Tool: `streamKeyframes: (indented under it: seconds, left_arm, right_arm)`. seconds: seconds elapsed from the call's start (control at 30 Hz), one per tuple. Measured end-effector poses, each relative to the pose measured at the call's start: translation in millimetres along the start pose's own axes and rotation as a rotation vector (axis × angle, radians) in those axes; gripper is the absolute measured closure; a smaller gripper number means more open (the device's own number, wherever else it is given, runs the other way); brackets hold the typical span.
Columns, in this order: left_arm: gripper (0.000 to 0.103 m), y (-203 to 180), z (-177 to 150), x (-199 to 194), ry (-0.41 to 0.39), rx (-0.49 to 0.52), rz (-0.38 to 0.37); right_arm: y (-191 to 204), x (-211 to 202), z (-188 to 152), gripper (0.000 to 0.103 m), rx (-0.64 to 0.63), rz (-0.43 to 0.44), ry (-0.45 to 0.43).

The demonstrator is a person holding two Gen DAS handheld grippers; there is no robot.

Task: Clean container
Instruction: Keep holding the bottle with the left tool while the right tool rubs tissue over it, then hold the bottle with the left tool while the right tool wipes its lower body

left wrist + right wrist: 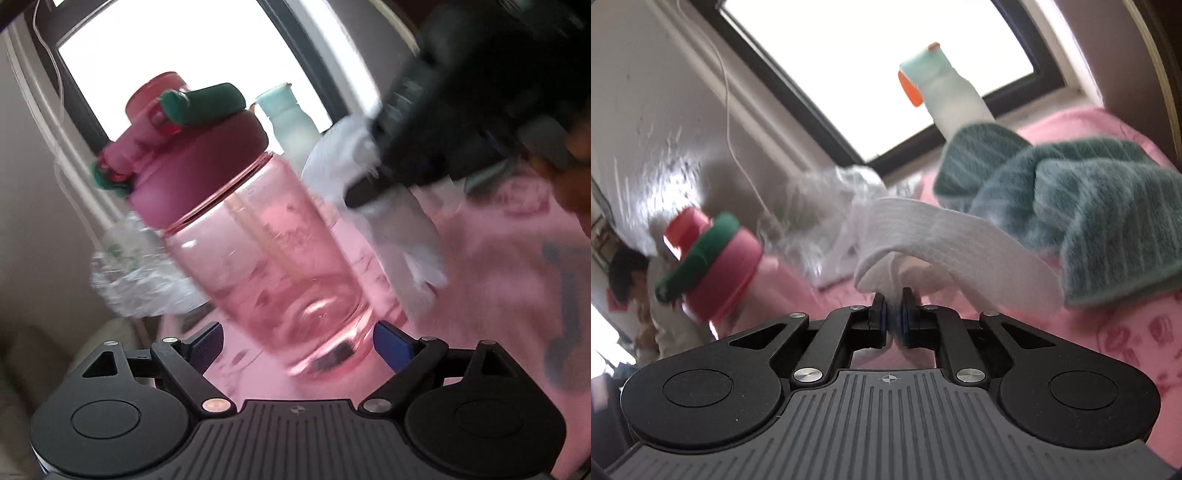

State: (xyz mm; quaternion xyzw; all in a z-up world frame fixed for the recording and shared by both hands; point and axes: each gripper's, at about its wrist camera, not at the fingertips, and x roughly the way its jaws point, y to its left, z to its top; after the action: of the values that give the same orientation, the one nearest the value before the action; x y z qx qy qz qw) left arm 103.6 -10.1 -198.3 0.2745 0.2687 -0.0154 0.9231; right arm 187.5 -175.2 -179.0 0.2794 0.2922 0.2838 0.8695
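A clear pink water bottle (280,266) with a dark pink lid and green handle is tilted to the left. My left gripper (299,343) is shut on its base, blue pads on both sides. My right gripper (894,314) is shut on a white cloth (960,236). In the left wrist view the right gripper (373,192) holds the cloth (343,158) against the bottle's right side. The bottle also shows in the right wrist view (731,273), at the left.
A pink patterned bedspread (498,266) lies under everything. A teal towel (1089,206) lies at the right. A pale mint bottle (291,118) stands by the window. Crumpled clear plastic (140,277) lies at the left by the wall.
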Motion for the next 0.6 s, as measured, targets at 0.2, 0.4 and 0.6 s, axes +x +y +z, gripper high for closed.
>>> streamKeyframes:
  seconds: [0.2,0.4,0.6]
  left_arm:
    - [0.018,8,-4,3,-0.088,-0.041,-0.094]
    - [0.019,35,5,40,-0.110,-0.114,-0.134]
    - [0.017,36,0,58,-0.120,-0.054,-0.117]
  right_arm:
    - [8,20,-2,0.091,0.007,0.028,0.031]
    - [8,10,-1,0.092,0.025,0.041,0.075]
    - [6,-4,-4,0.092,0.023,0.118,0.102]
